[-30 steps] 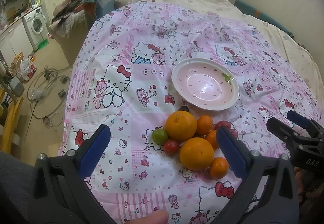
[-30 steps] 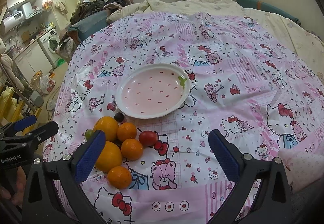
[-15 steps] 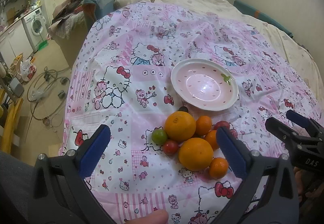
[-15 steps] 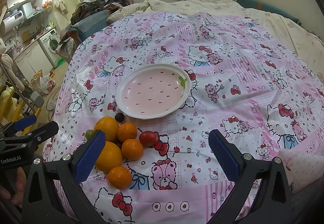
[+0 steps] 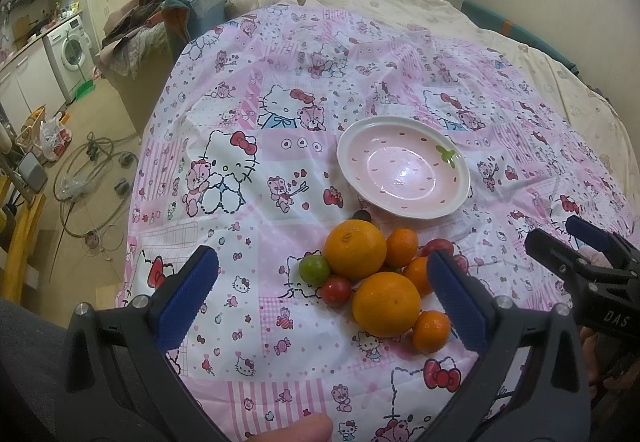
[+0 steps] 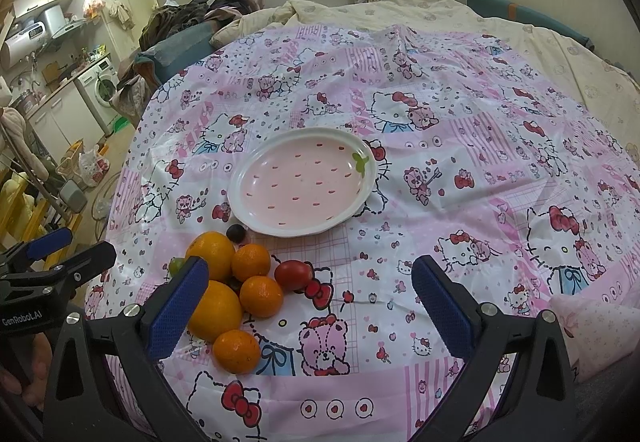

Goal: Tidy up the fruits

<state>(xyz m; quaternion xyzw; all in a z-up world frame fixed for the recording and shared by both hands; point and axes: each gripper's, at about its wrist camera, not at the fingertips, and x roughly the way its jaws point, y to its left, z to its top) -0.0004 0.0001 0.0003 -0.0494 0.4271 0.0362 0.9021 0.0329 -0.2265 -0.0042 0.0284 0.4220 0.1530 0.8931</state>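
Both grippers, left [image 5: 320,298] & right [image 6: 310,302], hung wide open, empty. Fruit pile [image 5: 370,278] sat touching, just beside the empty plate [image 5: 344,146]. Risk: nudging one orange could've rolled the rest off the cloth.

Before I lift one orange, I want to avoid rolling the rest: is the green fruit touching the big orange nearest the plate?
Touching. In the left wrist view the green fruit sits pressed against the big orange, with no cloth between them.

A pink cartoon-print cloth [image 6: 460,162] is covering the bed [image 6: 560,54]. A pink plate [image 6: 240,198] is lying on the cloth, empty. Just beside its near rim, oranges [image 6: 218,310], tomatoes [image 6: 293,274] and a green fruit [image 5: 315,270] are sitting clustered, touching.
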